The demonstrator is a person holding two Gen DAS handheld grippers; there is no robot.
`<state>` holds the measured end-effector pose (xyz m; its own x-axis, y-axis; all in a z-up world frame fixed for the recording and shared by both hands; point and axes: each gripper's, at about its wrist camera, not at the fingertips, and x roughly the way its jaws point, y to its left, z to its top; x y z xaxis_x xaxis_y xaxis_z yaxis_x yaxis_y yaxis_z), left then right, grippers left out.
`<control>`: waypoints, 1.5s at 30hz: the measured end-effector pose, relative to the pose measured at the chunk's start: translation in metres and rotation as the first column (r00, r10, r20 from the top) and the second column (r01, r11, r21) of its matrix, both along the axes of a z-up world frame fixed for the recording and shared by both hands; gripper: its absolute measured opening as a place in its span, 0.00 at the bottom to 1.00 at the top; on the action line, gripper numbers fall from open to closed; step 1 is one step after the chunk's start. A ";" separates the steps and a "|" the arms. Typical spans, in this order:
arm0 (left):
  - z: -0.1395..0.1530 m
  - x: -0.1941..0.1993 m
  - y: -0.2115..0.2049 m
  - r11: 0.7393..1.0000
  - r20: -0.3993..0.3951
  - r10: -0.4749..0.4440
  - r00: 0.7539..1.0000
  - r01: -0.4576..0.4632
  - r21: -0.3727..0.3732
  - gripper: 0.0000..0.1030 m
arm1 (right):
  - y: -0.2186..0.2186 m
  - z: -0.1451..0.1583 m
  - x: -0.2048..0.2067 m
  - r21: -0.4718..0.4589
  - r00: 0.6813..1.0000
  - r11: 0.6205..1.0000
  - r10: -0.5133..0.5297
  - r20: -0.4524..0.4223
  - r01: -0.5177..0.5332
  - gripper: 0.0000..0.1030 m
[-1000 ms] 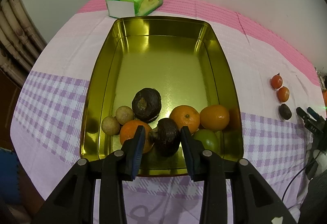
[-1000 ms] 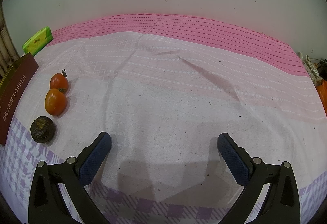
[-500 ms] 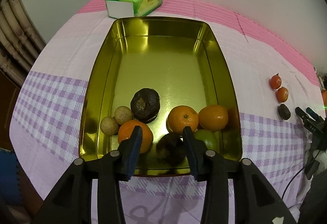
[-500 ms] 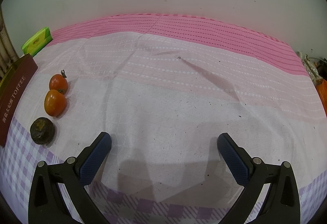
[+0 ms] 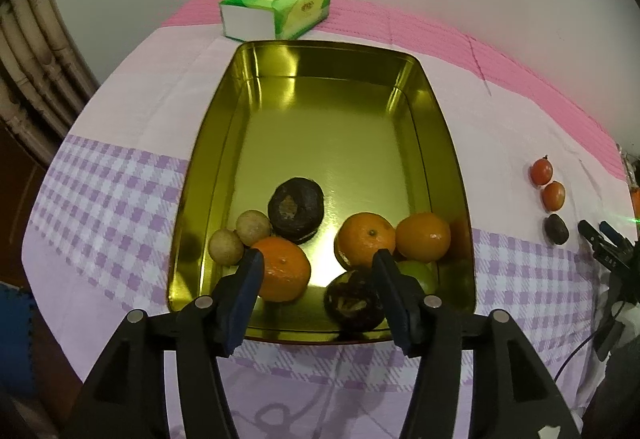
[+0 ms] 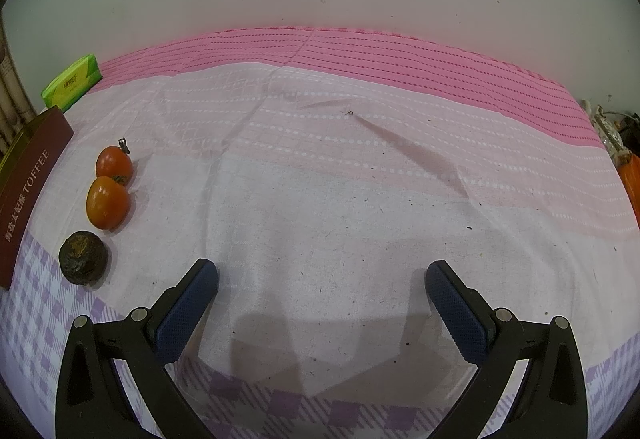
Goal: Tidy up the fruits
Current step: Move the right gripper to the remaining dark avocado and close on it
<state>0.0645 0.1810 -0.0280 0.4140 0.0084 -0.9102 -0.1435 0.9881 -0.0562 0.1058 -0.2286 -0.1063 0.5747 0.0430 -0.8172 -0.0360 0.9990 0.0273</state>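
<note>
Opening over the gold tray (image 5: pixel 448 143), my left gripper (image 5: pixel 316 271) frees the dark fruit (image 5: pixel 352 301) at six o'clock; risk: right pad nudges it against the oranges (image 5: pixel 366 239).

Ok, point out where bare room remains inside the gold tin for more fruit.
The far half of the gold metal tin is bare, from the large dark wrinkled fruit to the wall beside the green tissue pack. The near end is crowded with the oranges and the small brown fruits.
</note>
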 end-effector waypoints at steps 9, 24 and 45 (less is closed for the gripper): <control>0.015 -0.008 0.007 1.000 0.045 0.010 0.999 -0.009 -0.024 0.57 | -0.001 0.000 0.001 -0.001 1.000 1.000 -0.002 -0.005 0.002 1.00; 0.034 -0.031 0.029 0.999 0.070 0.032 0.997 -0.031 -0.014 0.65 | 0.003 0.001 0.002 -0.003 0.999 1.000 -0.030 -0.026 0.030 1.00; 0.033 -0.039 0.052 0.992 0.105 0.125 0.987 -0.124 -0.014 0.84 | 0.090 0.064 -0.022 0.040 0.985 0.986 0.162 0.060 -0.164 0.83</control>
